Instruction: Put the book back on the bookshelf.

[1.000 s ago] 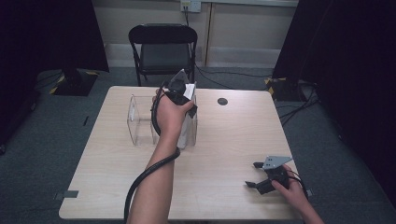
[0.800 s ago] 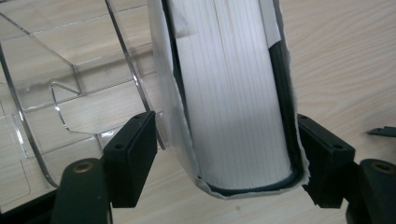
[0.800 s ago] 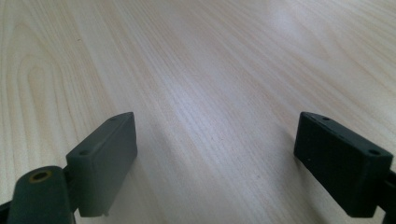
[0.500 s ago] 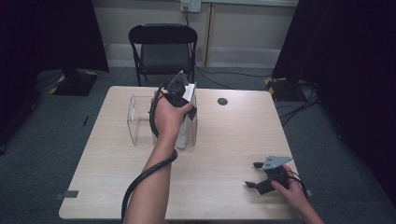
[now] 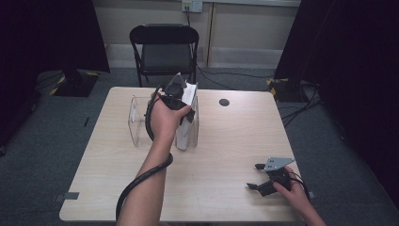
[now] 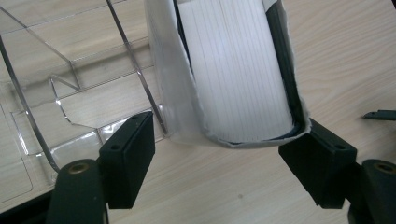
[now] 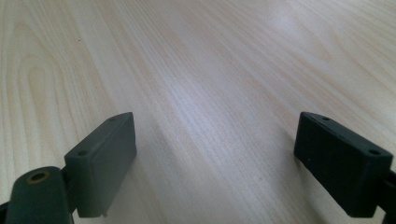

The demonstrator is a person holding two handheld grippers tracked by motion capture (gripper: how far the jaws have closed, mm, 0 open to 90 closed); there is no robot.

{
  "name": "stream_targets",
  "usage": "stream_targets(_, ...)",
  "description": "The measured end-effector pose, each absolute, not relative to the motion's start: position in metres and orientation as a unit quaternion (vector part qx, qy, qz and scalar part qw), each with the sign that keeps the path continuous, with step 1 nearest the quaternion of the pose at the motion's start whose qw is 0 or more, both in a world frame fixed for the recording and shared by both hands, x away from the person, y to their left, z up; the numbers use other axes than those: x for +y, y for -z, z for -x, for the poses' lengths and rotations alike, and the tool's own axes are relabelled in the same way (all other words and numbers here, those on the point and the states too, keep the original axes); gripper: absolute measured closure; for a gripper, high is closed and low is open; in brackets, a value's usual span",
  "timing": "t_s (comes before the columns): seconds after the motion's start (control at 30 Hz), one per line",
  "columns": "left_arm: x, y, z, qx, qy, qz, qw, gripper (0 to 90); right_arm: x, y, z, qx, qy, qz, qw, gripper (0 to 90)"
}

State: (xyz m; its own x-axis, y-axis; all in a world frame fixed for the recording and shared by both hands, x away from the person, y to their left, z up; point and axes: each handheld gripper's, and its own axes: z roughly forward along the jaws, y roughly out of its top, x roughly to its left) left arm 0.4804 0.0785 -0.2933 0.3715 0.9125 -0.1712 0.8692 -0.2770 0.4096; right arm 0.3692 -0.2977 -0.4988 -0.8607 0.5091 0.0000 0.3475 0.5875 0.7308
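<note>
On the table: clear plastic rack [image 5: 136, 123] near the far edge, left of centre; book [image 6: 238, 74] stands upright at the rack's right end.
Book: white page block, dark cover, loose clear wrap around it; page edges face the left gripper view.
Left gripper [image 5: 178, 96]: over the book top in the high view; jaws half apart, one either side of the book's end. Right jaw looks right against the wrap corner, left jaw apart from it. Firm hold or not: cannot tell.
Right gripper [image 5: 258, 181]: near the table's front right corner, jaws wide, nothing between them, bare wood [image 7: 196, 84] ahead.
Risk 1: book tips or slides if the jaws let go while it leans, because only one side seems backed by a rack wall.
Risk 2: wrap is slack, so the jaws may pinch plastic, not book, and it slips.
Risk 3: left jaw sits close to a rack divider [image 6: 135, 70]; could knock the rack.
View difference: left gripper view gives jaw gaps and wrap; high view gives table layout, chair [image 5: 164, 47], small dark disc [image 5: 224, 102].
</note>
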Motion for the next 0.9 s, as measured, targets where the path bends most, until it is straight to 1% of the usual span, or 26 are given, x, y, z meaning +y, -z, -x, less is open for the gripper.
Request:
stream_targets(0.27, 0.081, 0.296, -0.476, 0.546, -0.043, -0.803, 0.235, 26.6, -0.298, 0.499, -0.369, 0.885, -0.384, -0.242, 0.105, 12.4)
stream_targets(0.63, 0.083, 0.301, -0.472, 0.533, -0.037, -0.812, 0.235, 25.8, -0.298, 0.499, -0.369, 0.885, -0.384, -0.242, 0.105, 12.4)
stream_targets(0.9, 0.087, 0.306, -0.469, 0.533, -0.033, -0.810, 0.242, 24.1, -0.298, 0.499, -0.369, 0.885, -0.384, -0.242, 0.105, 12.4)
